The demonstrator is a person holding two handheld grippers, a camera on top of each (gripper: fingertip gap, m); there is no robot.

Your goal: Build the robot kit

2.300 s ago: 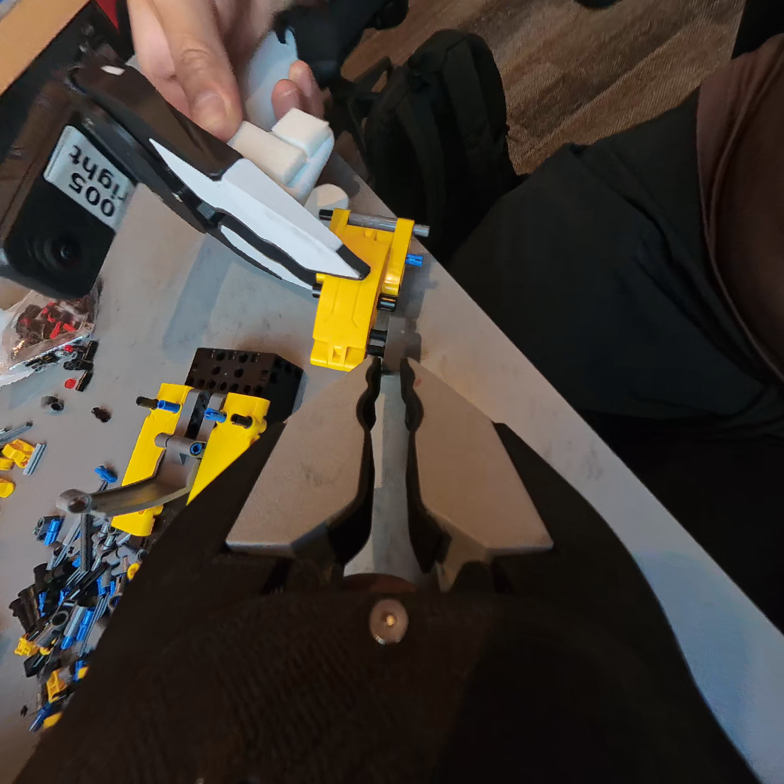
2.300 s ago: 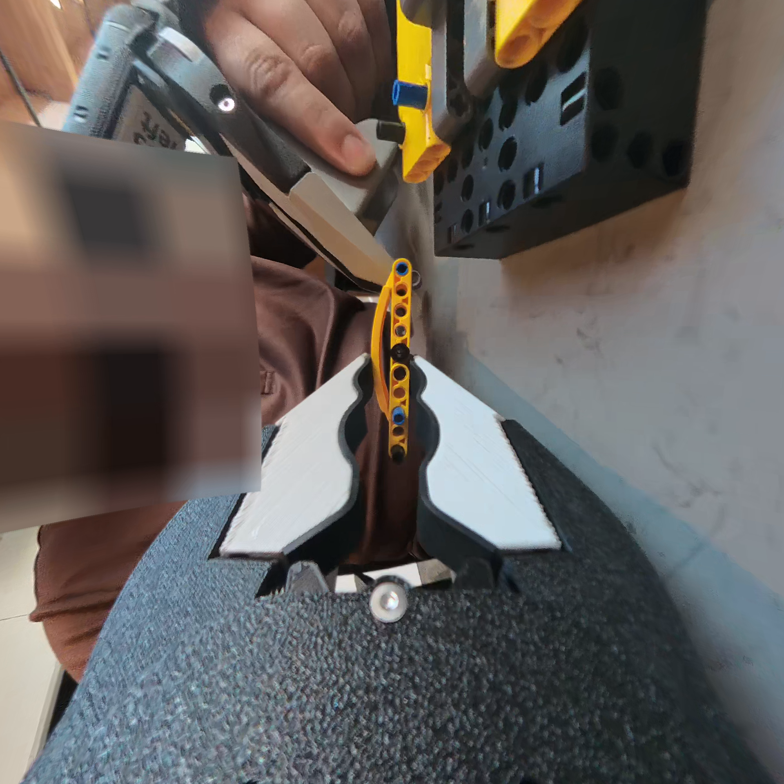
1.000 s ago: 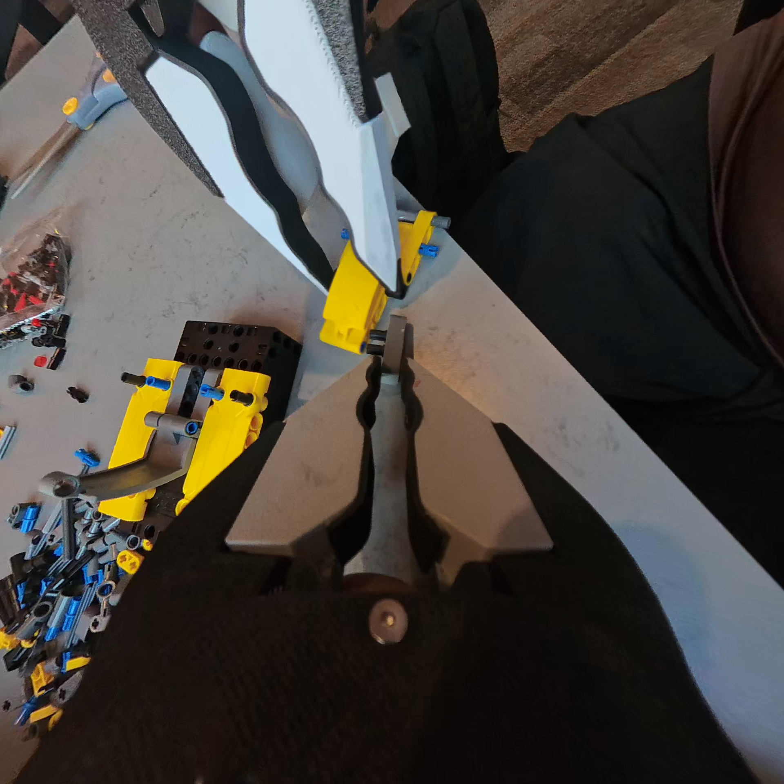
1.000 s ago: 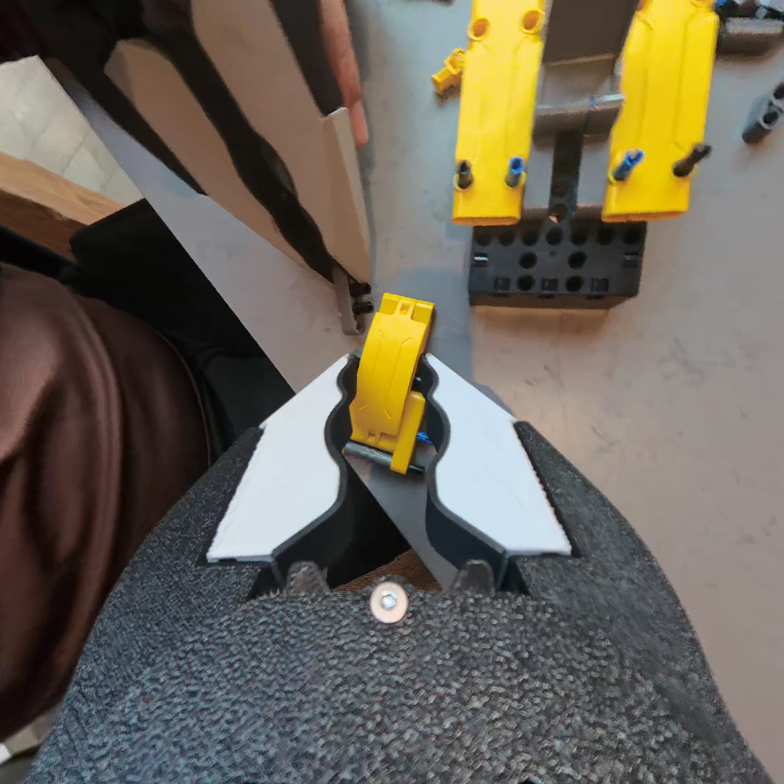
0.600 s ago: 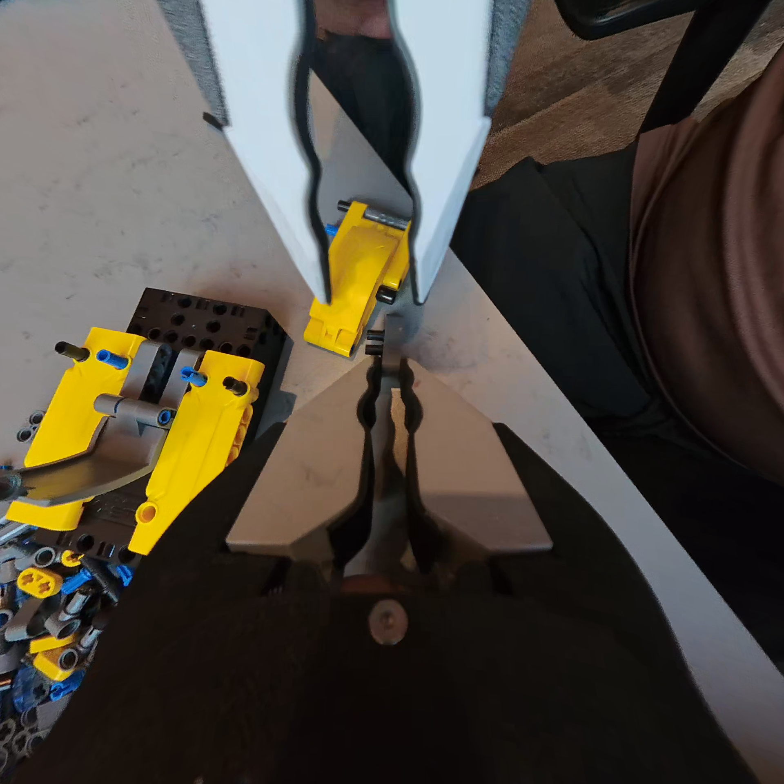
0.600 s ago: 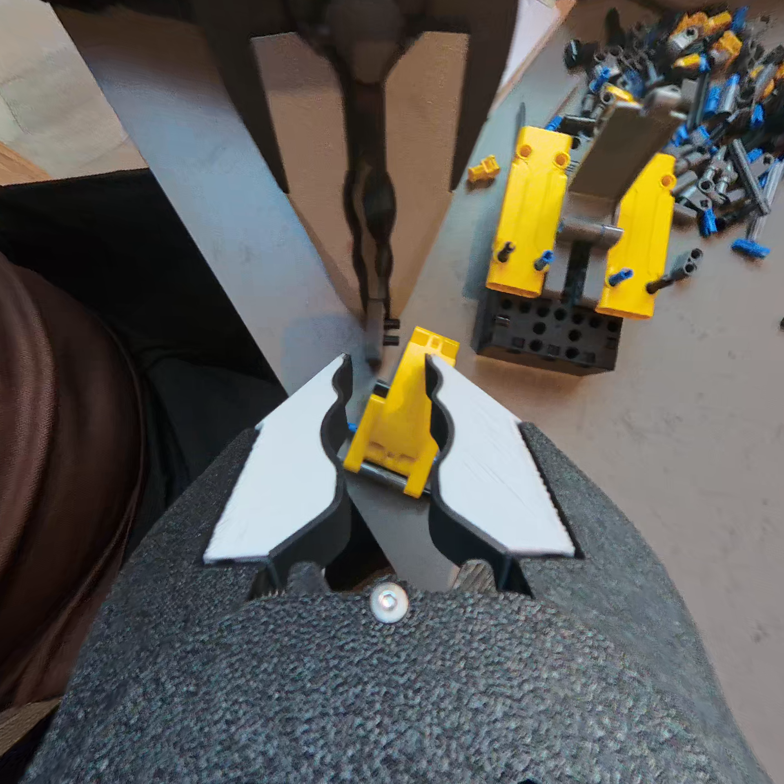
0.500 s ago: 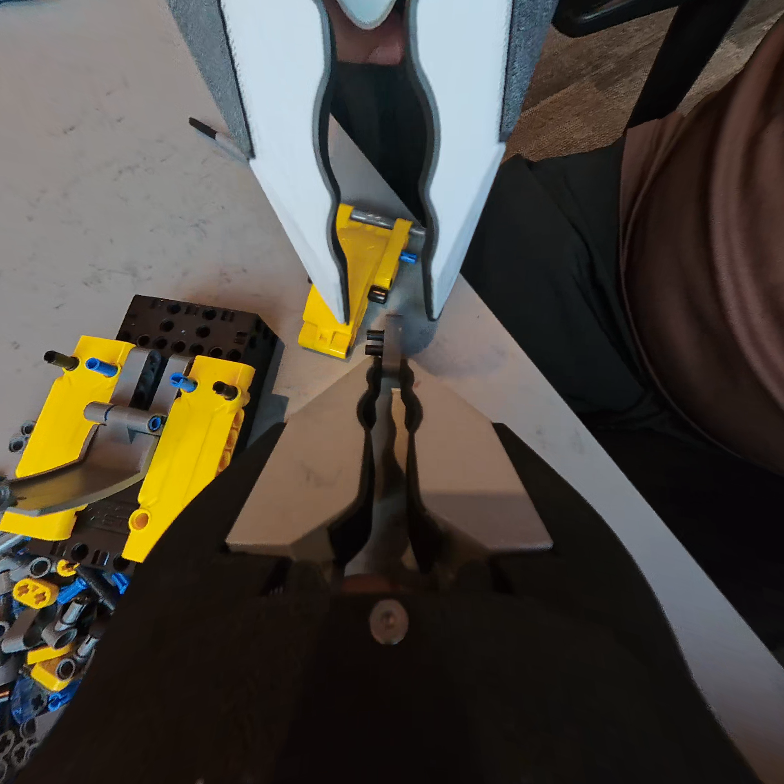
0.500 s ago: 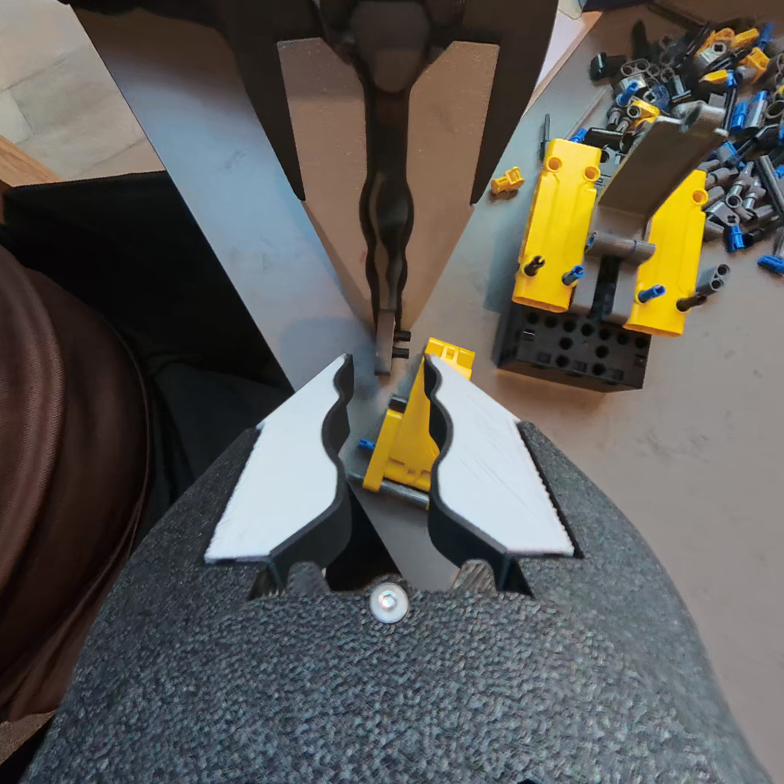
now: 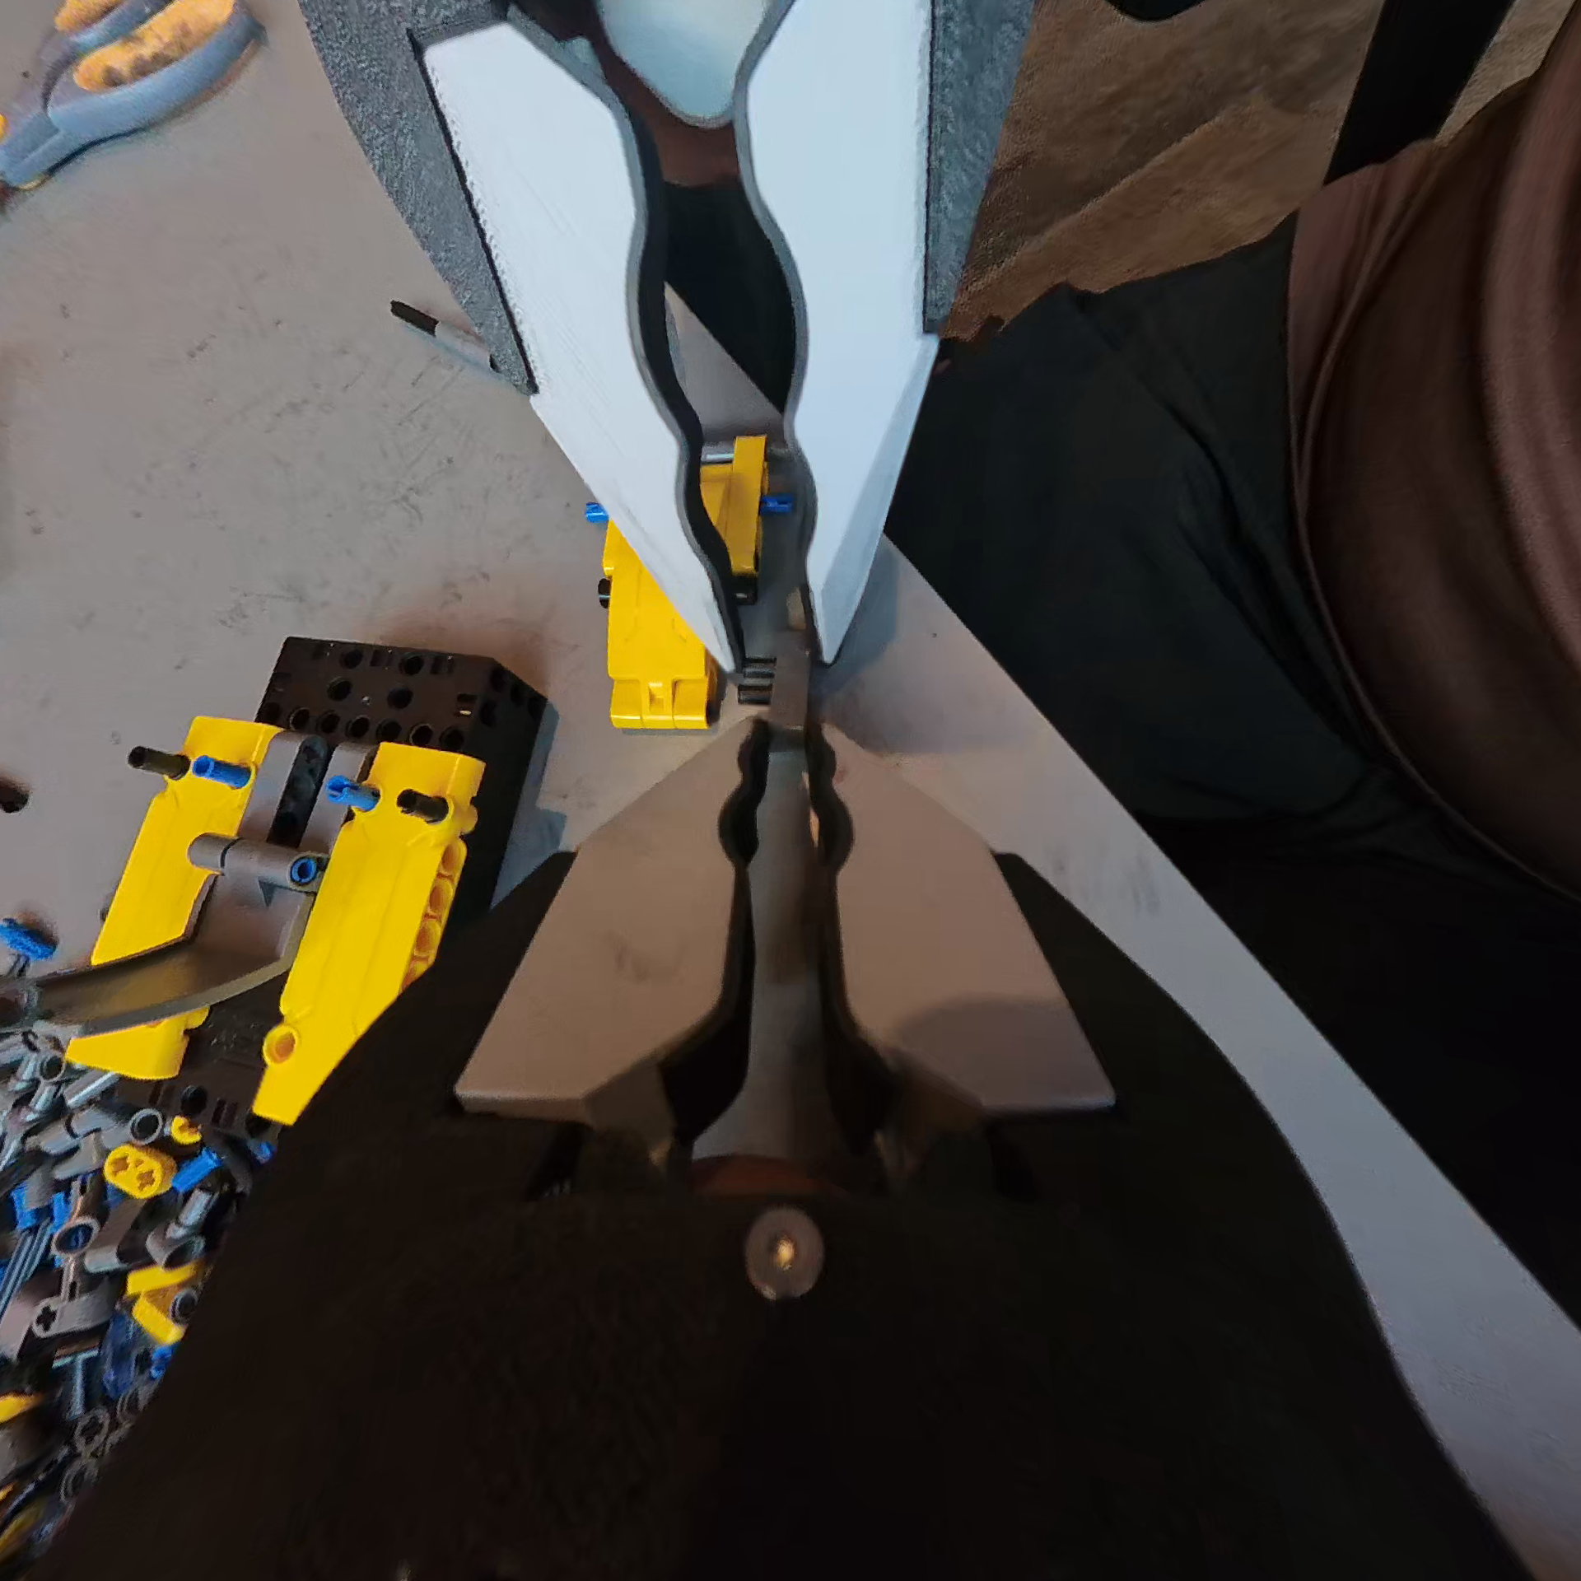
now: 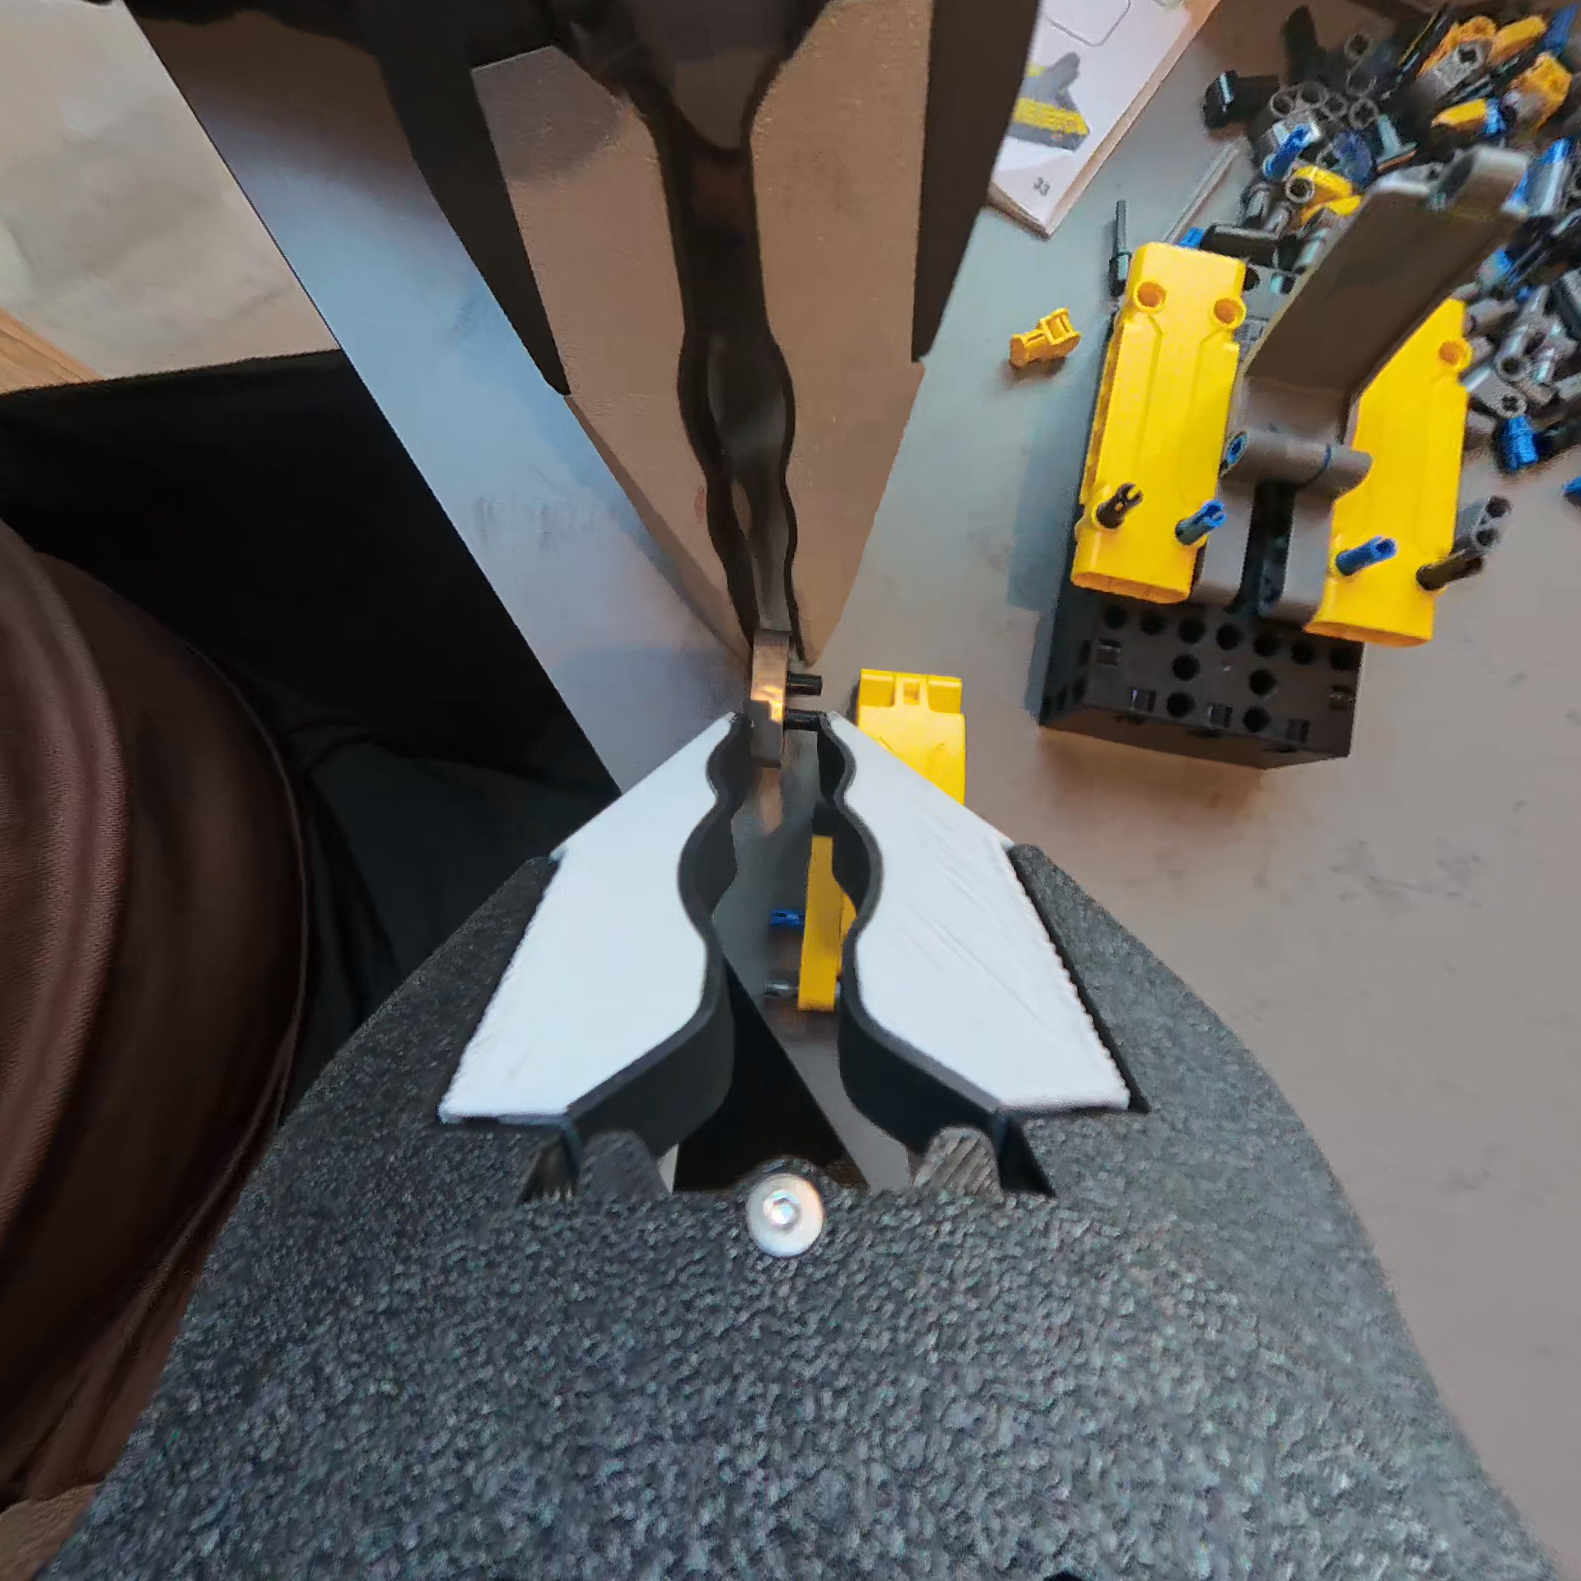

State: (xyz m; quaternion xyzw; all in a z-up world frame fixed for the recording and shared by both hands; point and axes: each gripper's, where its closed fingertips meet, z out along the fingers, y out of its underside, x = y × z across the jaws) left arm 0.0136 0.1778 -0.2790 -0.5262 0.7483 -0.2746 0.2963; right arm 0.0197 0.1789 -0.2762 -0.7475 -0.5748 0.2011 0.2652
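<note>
My left gripper (image 9: 783,736) is shut on a thin grey beam (image 9: 787,684) with two black pins on its side, held near the table's edge. My right gripper (image 10: 780,727) is open and faces it tip to tip. Its white fingertips flank the free end of the grey beam (image 10: 770,693), which touches or nearly touches the left one. A yellow panel (image 9: 654,633) lies flat on the table, partly under the right gripper's finger. It also shows in the right wrist view (image 10: 911,719). The right gripper shows in the left wrist view (image 9: 777,663).
A black perforated block (image 10: 1198,684) carrying two yellow panels and a grey lever (image 9: 257,873) stands beside the grippers. A pile of small parts (image 9: 85,1198), a booklet (image 10: 1078,111) and a small yellow piece (image 10: 1039,338) lie farther off. The table's edge (image 9: 1112,864) borders a seated person's lap. Only a small space, under 4 cm, lies between the two pairs of fingers. About 10 cm separates my left fingertips from the small yellow piece (image 10: 1039,338).
My right gripper let go of the yellow panel, which now lies on the table, and shifted sideways until its open tips flank the grey beam. My left gripper stayed shut on the beam.
</note>
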